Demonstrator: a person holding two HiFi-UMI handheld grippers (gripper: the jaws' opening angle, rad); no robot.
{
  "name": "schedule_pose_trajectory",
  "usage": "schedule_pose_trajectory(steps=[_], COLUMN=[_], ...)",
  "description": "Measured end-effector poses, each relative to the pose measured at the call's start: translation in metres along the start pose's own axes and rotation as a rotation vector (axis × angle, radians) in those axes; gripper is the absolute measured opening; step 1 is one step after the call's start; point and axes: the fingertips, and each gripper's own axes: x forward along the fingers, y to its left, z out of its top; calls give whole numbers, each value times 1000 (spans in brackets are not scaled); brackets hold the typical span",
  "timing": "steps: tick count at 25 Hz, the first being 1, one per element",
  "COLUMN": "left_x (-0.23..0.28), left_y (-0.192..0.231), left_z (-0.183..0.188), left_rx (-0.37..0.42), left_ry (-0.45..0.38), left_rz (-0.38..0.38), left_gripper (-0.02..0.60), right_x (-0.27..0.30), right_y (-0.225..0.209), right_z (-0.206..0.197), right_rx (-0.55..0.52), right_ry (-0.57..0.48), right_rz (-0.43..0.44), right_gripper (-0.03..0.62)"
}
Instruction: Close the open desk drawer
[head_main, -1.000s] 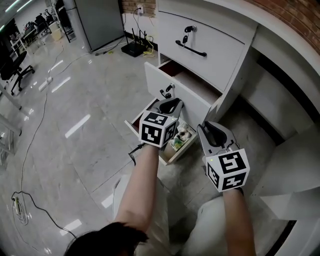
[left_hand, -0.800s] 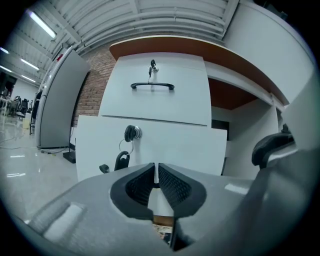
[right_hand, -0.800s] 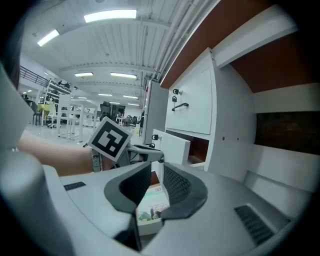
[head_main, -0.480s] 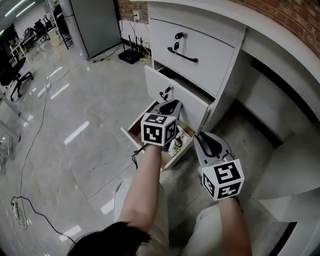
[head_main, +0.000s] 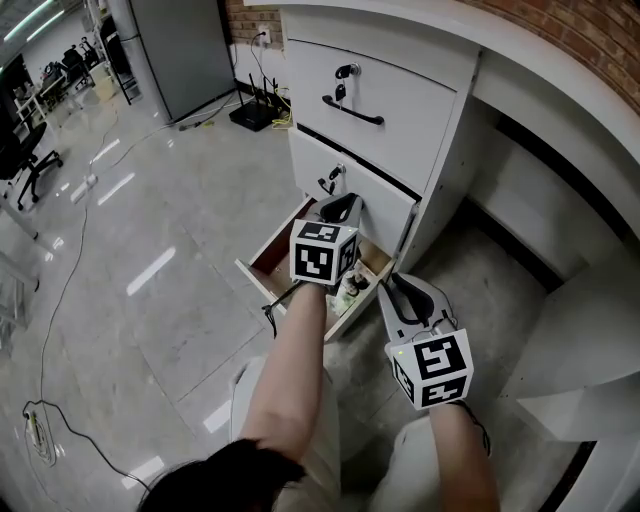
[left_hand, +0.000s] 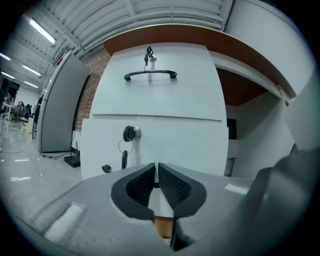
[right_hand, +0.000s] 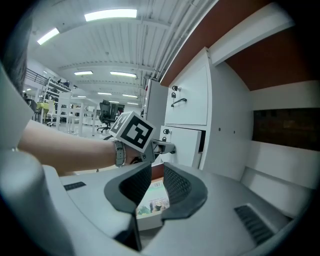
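Note:
The white desk cabinet has three drawers. The middle drawer, with a key in its lock, stands only slightly out of the cabinet; a thin dark gap shows along its side. My left gripper is shut with nothing in it, and its tips rest against that drawer's front. The bottom drawer is pulled far out below it, with packets inside. My right gripper hovers open and empty over the bottom drawer's right end, looking at a printed packet.
The top drawer is closed, with a black handle and keys. A black router and cables lie on the floor by the wall. The desk's kneehole opens to the right. Glossy floor spreads to the left.
The middle drawer has slid in from well pulled out to almost flush, with my left gripper moving forward against its front. The right gripper has stayed in place.

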Motion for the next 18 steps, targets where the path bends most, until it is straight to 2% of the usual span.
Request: schedule_pose_trajectory(steps=[3, 10, 13, 18], left_x=[6, 16, 19, 24], left_y=[-2, -6, -8, -9], left_z=[-1, 2, 4, 4], left_rx=[46, 102, 120, 193], left_ry=[27, 27, 33, 66], left_rz=[15, 43, 47, 53], left_gripper=[17, 15, 12, 8], right_x=[5, 21, 26, 33], right_y=[-1, -2, -11, -23], right_z=[-2, -2, 4, 11], right_rx=[-12, 16, 10, -9], right_ry=[12, 43, 40, 50], right_rz=[-21, -34, -75, -125], right_gripper=[83, 68, 61, 12])
